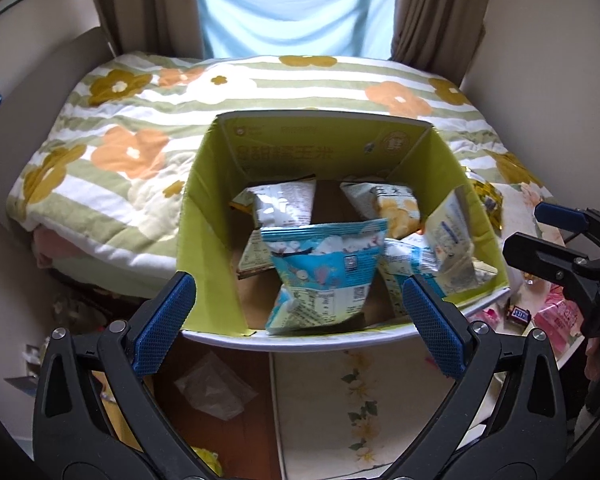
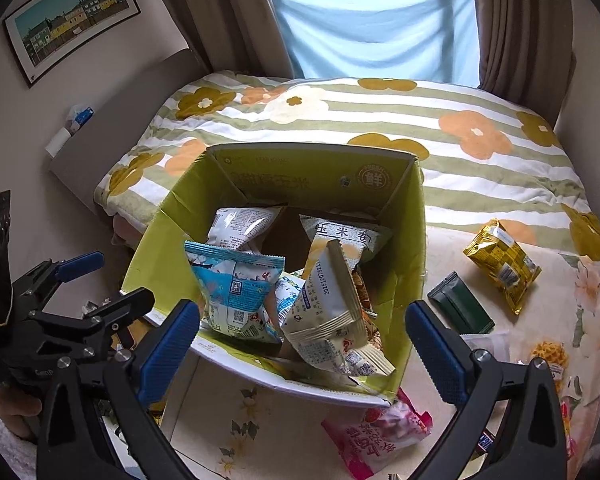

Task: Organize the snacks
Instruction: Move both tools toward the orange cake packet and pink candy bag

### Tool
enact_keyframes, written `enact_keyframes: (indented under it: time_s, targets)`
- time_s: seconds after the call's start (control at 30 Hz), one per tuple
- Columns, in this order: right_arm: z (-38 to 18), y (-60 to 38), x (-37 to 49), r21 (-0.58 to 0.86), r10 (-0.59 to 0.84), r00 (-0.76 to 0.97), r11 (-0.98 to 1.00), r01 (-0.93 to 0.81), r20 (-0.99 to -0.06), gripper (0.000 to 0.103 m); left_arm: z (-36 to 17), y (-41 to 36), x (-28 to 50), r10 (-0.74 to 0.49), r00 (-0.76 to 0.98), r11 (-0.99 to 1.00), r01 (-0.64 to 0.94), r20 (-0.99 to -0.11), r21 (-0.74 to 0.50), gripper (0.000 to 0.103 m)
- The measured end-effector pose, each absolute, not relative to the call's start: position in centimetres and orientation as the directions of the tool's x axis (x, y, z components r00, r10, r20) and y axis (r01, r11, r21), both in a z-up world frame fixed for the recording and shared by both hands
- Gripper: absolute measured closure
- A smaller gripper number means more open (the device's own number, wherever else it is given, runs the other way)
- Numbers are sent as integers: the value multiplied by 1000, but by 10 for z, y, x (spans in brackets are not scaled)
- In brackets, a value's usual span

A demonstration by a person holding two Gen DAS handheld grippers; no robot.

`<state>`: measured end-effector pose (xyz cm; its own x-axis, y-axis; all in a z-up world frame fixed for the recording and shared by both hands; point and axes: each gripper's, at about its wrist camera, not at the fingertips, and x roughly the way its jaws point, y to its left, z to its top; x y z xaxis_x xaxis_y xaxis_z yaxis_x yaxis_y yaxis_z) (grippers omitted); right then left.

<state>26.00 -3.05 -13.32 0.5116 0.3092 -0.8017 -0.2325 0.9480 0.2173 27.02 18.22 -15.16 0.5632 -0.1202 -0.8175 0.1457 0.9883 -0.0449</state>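
An open yellow-green cardboard box (image 1: 208,216) (image 2: 412,240) stands on a floral-cloth table and holds several snack bags. A blue bag (image 1: 324,276) (image 2: 236,292) and a pale bag (image 2: 328,316) lie on top. My left gripper (image 1: 300,320) is open and empty, just in front of the box's near edge. My right gripper (image 2: 302,336) is open and empty over the box's near side. Each gripper shows in the other's view: the right at the right edge (image 1: 548,240), the left at the left edge (image 2: 100,280).
On the table (image 2: 260,420) right of the box lie a yellow bag (image 2: 500,264), a dark green packet (image 2: 460,306), a pink bag (image 2: 380,436) and small candy bars (image 1: 520,314). A bed (image 1: 140,120) with a flowered quilt is behind. The floor at left is cluttered.
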Motion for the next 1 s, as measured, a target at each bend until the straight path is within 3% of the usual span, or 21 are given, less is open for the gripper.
enact_keyframes:
  time_s: [0.43,1.0]
  targets:
    - [-100,-132,203,205,270,579,963,-176,-769,1,-123,118,220,-148,614,984,172,-776,-51,0]
    - [-124,-309,111,217,185,578,976,-14,-795,1,-170,-107,146,-218,462,904,427,-860,0,0]
